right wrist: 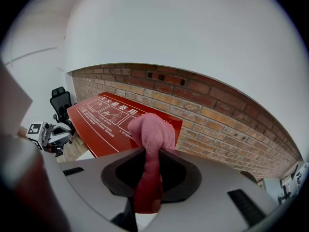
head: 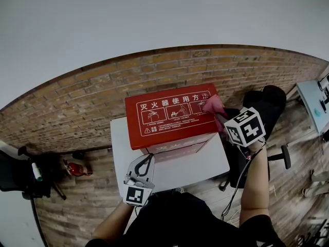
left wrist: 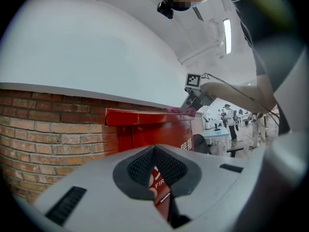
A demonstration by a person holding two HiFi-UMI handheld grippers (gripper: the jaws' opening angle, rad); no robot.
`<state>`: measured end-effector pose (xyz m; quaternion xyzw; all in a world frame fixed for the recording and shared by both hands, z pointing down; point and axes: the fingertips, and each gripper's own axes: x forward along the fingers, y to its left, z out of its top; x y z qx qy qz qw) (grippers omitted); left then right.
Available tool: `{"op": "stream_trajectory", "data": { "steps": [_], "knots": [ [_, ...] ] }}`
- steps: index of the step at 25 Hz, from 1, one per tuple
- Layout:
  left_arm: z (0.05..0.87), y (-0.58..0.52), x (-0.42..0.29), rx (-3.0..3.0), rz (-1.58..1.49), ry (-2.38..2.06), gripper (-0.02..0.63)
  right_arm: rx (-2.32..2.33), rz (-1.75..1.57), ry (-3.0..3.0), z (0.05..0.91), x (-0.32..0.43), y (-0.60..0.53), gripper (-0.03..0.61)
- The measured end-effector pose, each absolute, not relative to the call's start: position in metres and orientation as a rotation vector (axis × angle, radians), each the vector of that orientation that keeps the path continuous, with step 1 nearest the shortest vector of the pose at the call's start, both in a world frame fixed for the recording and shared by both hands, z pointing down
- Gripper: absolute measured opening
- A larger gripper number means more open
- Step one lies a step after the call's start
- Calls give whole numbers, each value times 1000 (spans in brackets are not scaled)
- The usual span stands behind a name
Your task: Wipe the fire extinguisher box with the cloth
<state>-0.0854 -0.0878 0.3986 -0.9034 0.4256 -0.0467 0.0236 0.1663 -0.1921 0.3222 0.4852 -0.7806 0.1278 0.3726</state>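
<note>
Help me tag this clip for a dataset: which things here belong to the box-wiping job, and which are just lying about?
In the job:
- red box
- pink cloth, clamped in the right gripper
- left gripper, shut, near the box front

Lying about:
- black chair on the right
- black chair on the left
- small red thing on the floor
- desk at the far right

Close behind box (head: 169, 115): brick wall (head: 77, 107); table (head: 180, 166) front open; chair (head: 264, 104) right.
</note>
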Motion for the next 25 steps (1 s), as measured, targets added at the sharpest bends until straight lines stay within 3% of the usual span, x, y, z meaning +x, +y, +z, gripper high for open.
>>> {"op": "stream_trajectory", "data": {
  "steps": [10,25],
  "knots": [
    [370,-81,-63,-2688,-174,1288,31,1222,298,-2036,322,180,-194,87],
    [258,-103,-10,-2290,-145,1072,31,1198,284,-2147,324,190,-194,87]
  ]
}}
